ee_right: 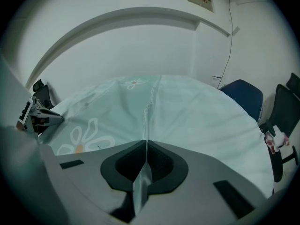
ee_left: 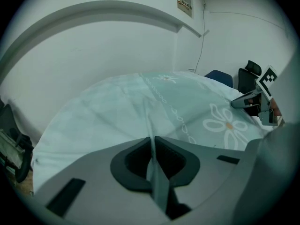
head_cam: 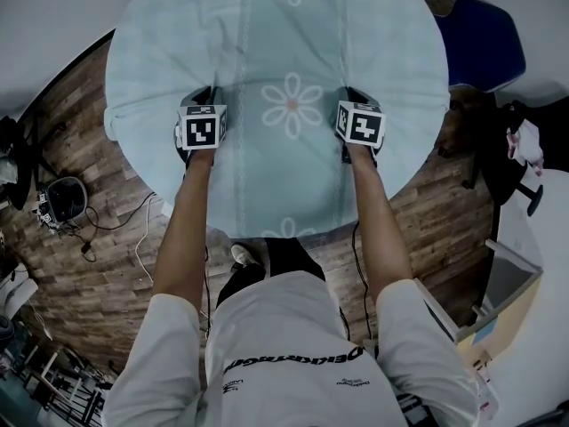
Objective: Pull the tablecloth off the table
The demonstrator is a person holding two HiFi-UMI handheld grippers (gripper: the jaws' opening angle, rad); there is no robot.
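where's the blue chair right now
In the head view the blue chair sits at the upper right, beside the far right edge of the tablecloth.

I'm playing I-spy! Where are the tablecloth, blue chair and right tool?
tablecloth (head_cam: pixel 160 60): head view, plain cloth, left part.
blue chair (head_cam: pixel 484 47): head view, its cushion.
right tool (ee_right: pixel 146 148): right gripper view, between its tips.

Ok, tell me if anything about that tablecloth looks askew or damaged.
No damage or spill shows. The tablecloth is only puckered where the left gripper and the right gripper each pinch a thin fold of it. A raised crease runs from each fold across the cloth.
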